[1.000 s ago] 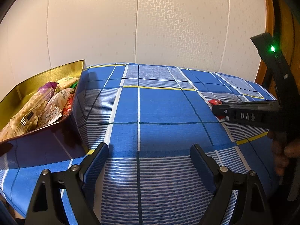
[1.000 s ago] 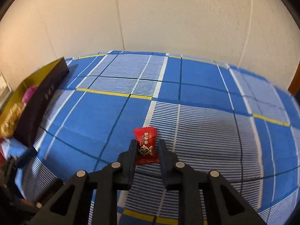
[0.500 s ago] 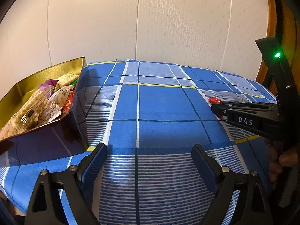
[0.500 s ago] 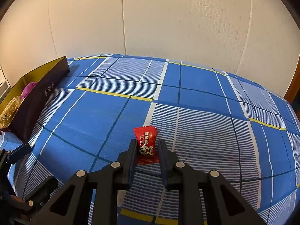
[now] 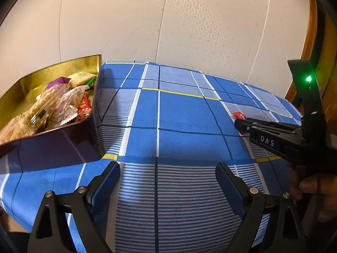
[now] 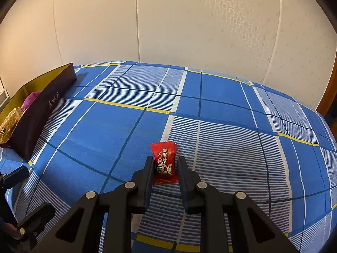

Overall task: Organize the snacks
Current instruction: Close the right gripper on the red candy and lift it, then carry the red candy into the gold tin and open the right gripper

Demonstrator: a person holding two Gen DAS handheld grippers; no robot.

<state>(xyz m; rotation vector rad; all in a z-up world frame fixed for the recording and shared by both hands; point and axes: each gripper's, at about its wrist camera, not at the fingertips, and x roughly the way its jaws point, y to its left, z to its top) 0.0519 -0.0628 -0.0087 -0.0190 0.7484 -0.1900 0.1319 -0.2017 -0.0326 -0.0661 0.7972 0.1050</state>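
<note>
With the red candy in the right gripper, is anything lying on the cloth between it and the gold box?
Nothing visible. The right gripper is shut on the red candy, and the blue plaid cloth is bare up to the gold box. The box's dark side wall must be cleared from above.

In the left wrist view the right gripper's fingers (image 5: 242, 124) are hiding most of the red candy (image 5: 239, 115), leaving only a corner showing. The box (image 5: 52, 143) is running off the left edge, its snacks (image 5: 52, 105) partly cut away. In the right wrist view the box wall (image 6: 40, 113) is covering most of the snacks; the candy's print is too small to read.
</note>
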